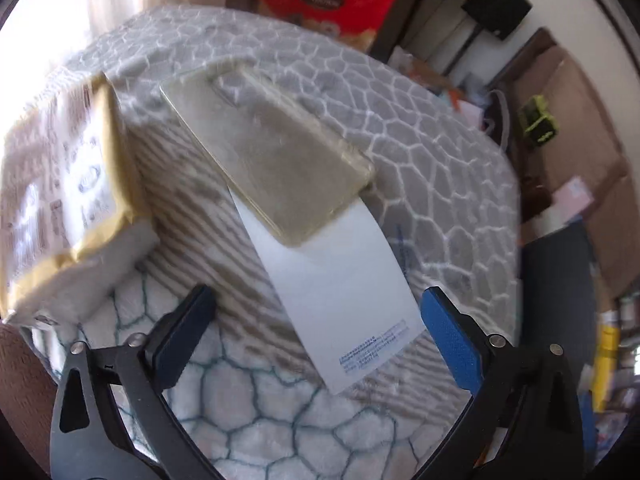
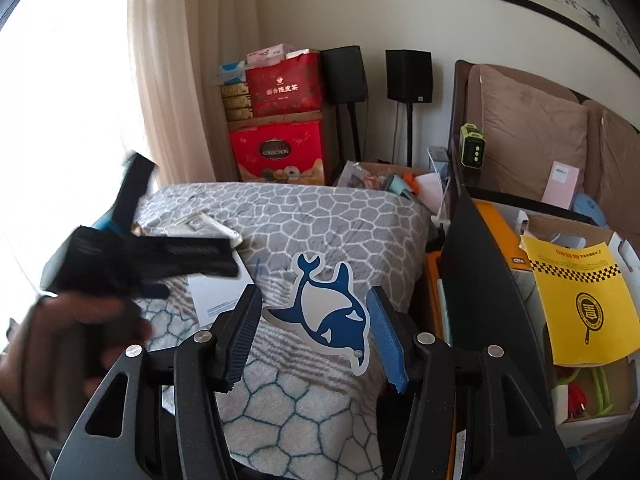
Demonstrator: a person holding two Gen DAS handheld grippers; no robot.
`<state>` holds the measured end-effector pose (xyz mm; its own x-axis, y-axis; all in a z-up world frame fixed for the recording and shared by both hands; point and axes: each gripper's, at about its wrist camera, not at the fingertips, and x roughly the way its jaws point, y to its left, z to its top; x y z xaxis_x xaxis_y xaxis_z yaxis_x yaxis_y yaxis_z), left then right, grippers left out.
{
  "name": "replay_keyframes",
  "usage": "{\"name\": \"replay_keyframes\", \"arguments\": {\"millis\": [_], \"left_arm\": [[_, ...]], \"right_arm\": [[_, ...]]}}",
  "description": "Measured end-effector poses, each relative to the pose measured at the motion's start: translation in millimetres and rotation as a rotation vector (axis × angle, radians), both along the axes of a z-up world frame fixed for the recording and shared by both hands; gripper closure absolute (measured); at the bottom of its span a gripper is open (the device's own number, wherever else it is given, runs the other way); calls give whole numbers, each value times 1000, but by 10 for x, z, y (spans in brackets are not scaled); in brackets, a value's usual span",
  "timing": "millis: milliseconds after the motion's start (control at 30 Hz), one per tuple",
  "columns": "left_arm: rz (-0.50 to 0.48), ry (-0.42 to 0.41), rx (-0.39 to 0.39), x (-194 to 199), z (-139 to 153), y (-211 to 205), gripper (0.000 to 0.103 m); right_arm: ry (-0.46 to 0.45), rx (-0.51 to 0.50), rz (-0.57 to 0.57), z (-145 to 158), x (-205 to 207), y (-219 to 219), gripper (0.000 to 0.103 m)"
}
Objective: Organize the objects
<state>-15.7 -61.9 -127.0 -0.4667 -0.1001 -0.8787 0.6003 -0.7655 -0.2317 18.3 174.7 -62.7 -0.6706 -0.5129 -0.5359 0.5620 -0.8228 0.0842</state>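
Flat whale cutout (image 2: 326,312), fleecy honeycomb blanket (image 2: 304,412)

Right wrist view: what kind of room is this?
Likely a lived-in home room doubling as storage: a patterned fleece blanket, stacked red gift boxes by a curtain, a cushioned wooden sofa, and cluttered cardboard boxes.

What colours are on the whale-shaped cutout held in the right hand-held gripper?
Dark blue and white, with a white border, on the whale-shaped cutout; it shows best in the right wrist view.
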Motion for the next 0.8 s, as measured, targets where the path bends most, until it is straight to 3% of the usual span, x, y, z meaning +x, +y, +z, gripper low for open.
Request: {"name": "replay_keyframes", "arguments": {"millis": [67,167,533,600,633,700,733,767,800], "left_arm": [[10,-19,-34,-74,-40,55,1],[-7,-119,-153,-262,-107,169,0],[0,-37,-213,-140,-128,318,2],[-15,-17,-224,-93,-109,326,9],[-25,-9,-230,-75,-94,330,20],[-62,-1,-219,-37,-64,329,24],[-85,-2,-227,-18,-55,335,35],[-87,13,-243,48,-10,317,53],[-84,22,-217,96,14,267,60]], "right_arm": [[5,-4,8,4,5,30,47],[6,-5,1,24,-7,50,47],[16,-36,3,79,-3,68,47],[20,-48,4,95,8,84,47],[24,-49,2,100,18,86,47],[31,-42,0,105,30,86,47],[35,-38,-2,110,35,90,47],[36,-41,-5,114,33,99,47],[36,-47,-7,121,38,110,47]]}}
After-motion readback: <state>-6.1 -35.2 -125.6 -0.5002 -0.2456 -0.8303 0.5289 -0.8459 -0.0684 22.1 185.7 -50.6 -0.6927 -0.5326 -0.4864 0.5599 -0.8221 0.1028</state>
